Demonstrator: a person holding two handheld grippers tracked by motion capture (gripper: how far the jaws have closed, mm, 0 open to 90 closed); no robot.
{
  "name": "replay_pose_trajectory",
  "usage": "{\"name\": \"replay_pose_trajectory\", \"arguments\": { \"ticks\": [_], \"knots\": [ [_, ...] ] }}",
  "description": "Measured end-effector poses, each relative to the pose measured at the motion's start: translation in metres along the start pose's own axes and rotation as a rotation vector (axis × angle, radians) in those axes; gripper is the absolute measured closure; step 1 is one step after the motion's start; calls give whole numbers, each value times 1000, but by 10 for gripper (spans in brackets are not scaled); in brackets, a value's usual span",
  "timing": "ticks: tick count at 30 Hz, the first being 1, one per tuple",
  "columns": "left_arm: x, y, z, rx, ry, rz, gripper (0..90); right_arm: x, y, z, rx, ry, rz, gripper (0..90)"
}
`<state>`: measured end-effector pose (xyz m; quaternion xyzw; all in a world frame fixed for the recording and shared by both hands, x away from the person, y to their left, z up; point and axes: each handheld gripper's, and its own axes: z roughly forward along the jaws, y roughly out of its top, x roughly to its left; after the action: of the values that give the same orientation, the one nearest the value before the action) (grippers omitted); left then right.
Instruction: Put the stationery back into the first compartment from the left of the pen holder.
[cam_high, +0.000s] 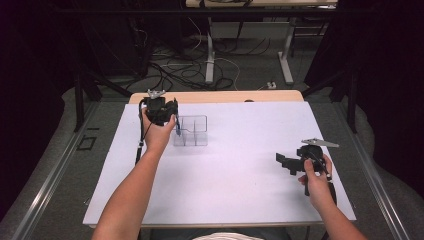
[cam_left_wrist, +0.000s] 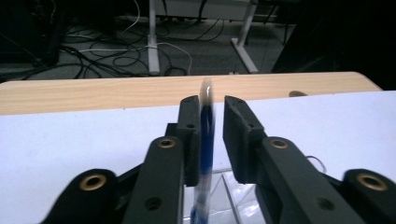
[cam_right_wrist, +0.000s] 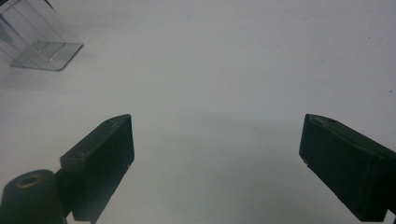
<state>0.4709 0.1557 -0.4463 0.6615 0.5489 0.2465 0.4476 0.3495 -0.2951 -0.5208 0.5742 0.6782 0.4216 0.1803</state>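
The left gripper (cam_high: 176, 121) hung over the left side of a clear box (cam_high: 190, 131) that stood on the white sheet (cam_high: 240, 170), near the sheet's far left corner. In the left gripper view a blue pen (cam_left_wrist: 204, 140) stood upright between the jaws, blurred; it lay against the left jaw, while a gap showed between it and the right jaw, so the jaws stood slightly apart and did not clamp it. The pen's lower end reached down into the box (cam_left_wrist: 233, 196), whose clear wall showed just below the jaws. Which compartment it entered could not be told.

The right gripper (cam_high: 287, 164) lay low over the sheet near its right edge, well apart from the box, held by the right hand (cam_high: 316, 175). Its jaws stood wide apart with nothing between them; the right gripper view showed bare sheet (cam_right_wrist: 215, 70) ahead and the box (cam_right_wrist: 37, 37) far off at the upper left.

Between box and right gripper the sheet lay bare and wide. Beyond the sheet's far edge a strip of wooden table (cam_high: 225, 96) ran, close behind the box, and past it the floor with cables (cam_high: 175, 70)
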Motion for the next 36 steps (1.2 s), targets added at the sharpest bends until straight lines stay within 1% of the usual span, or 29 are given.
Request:
{"name": "replay_pose_trajectory", "arguments": {
  "ticks": [2, 3, 5, 6, 8, 10, 12, 13, 14, 17, 19, 21, 22, 23, 25, 26, 28, 29, 31, 34, 36],
  "knots": [
    [1, 0, -4, -12, -20, 4, 711, 0, 0, 0, 1, 0, -1, 100],
    [1, 0, -7, -19, -20, 11, 692, 0, 0, 0, 1, 0, -2, 100],
    [1, -1, -12, -29, -40, 5, 657, 1, 0, 0, -2, 1, -2, 100],
    [1, -1, -13, -35, -45, 5, 639, 1, 0, 0, -3, 0, -3, 100],
    [1, -2, -19, -47, -68, 6, 593, 1, 0, 0, -2, -3, -1, 101],
    [1, -4, -24, -60, -85, 15, 568, 1, 0, 0, -2, -3, -4, 103],
    [1, -5, -28, -66, -110, 22, 521, 1, 0, 0, 0, -1, -6, 104],
    [1, -5, -29, -71, -118, 26, 506, 1, 0, 0, -3, -4, -5, 104],
    [2, -6, -32, -73, -123, 41, 492, 1, 0, 0, -3, -5, -4, 105],
    [2, -9, -35, -80, -140, 49, 437, 1, 0, 0, -2, -7, -10, 108],
    [3, -11, -38, -84, -137, 70, 395, 1, 0, 0, -2, -8, -11, 109],
    [2, -13, -40, -83, -140, 66, 344, 1, 0, 0, -2, -7, -7, 110],
    [2, -13, -41, -72, -135, 70, 318, 1, 0, 0, -2, -7, -8, 110],
    [3, -14, -43, -75, -129, 79, 295, 1, 0, 0, -1, -8, -9, 111],
    [3, -17, -46, -78, -120, 77, 259, 1, 0, 0, -1, -9, -13, 113],
    [3, -18, -47, -81, -122, 74, 255, 2, 0, 0, 1, -8, -10, 113],
    [4, -20, -50, -66, -129, 63, 245, 2, 0, 0, 1, -8, -12, 117],
    [4, -21, -51, -63, -128, 65, 232, 2, 0, 0, 1, -10, -12, 118],
    [5, -24, -54, -56, -136, 54, 228, 2, 0, 0, 1, -9, -12, 119],
    [6, -30, -59, -56, -131, 62, 218, 2, 0, 0, 1, -9, -13, 119],
    [6, -33, -62, -45, -121, 73, 214, 2, 0, 0, 5, -5, -12, 120]
  ]
}}
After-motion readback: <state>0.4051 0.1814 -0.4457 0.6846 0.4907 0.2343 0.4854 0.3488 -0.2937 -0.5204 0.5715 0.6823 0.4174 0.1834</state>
